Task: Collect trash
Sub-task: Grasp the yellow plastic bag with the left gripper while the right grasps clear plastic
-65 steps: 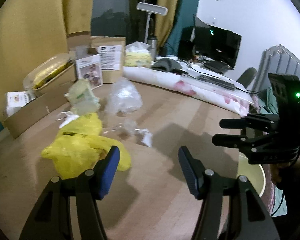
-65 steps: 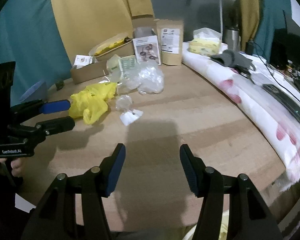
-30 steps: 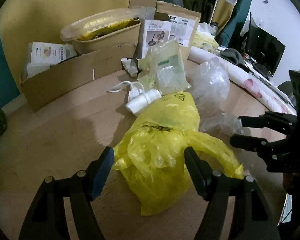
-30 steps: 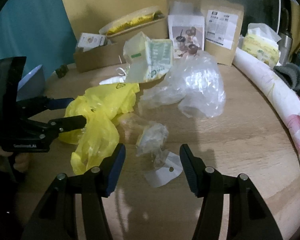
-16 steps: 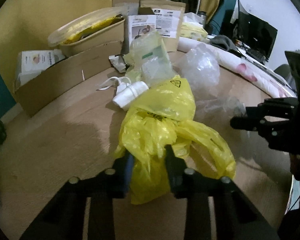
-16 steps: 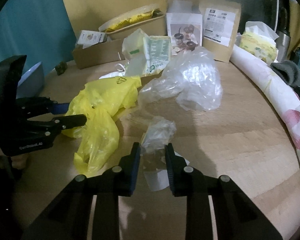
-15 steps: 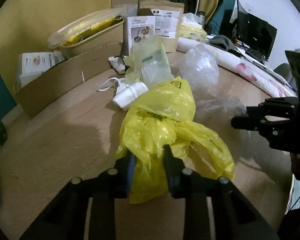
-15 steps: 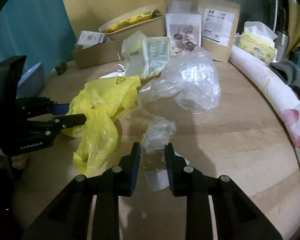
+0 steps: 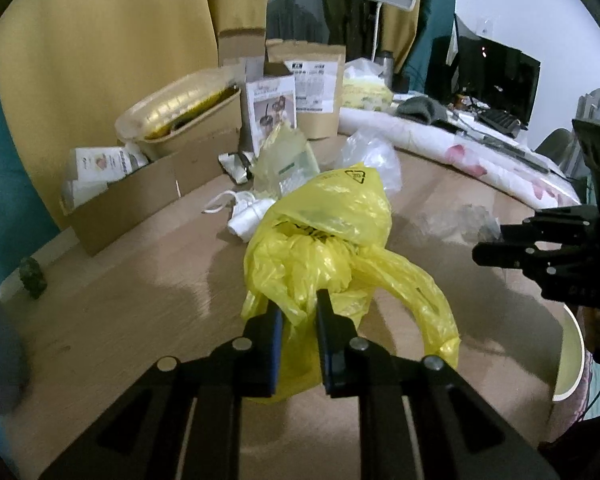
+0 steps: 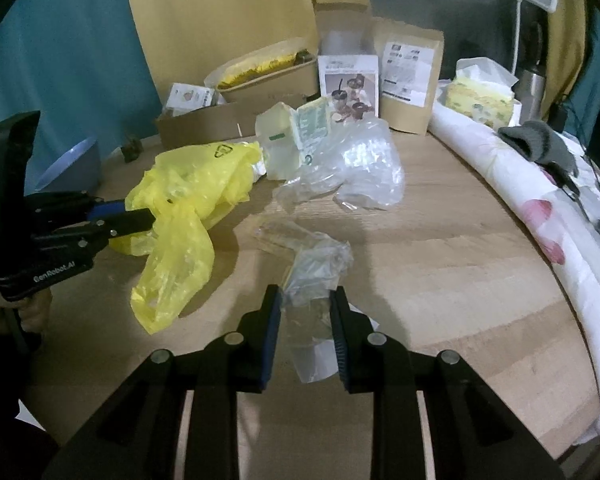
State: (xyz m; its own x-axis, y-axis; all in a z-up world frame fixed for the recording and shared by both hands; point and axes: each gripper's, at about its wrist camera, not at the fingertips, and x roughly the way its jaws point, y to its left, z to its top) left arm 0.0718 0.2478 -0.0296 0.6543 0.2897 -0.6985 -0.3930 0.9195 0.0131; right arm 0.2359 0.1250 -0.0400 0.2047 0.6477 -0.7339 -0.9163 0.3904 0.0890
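Note:
My left gripper is shut on the near end of a yellow plastic bag and lifts it off the wooden table. In the right wrist view the same bag hangs from the left gripper at the left. My right gripper is shut on a crumpled clear plastic wrapper with a white paper tag under it. The wrapper also shows in the left wrist view, beside the right gripper.
A large clear plastic bag, a pale green pouch and a white bottle lie behind. Cardboard boxes and a kraft bag stand at the back. A rolled floral cloth edges the right. A blue bowl sits left.
Both grippers moved in over the trash and shut, the left on the yellow bag, the right on the clear wrapper. Both now hold them slightly raised.

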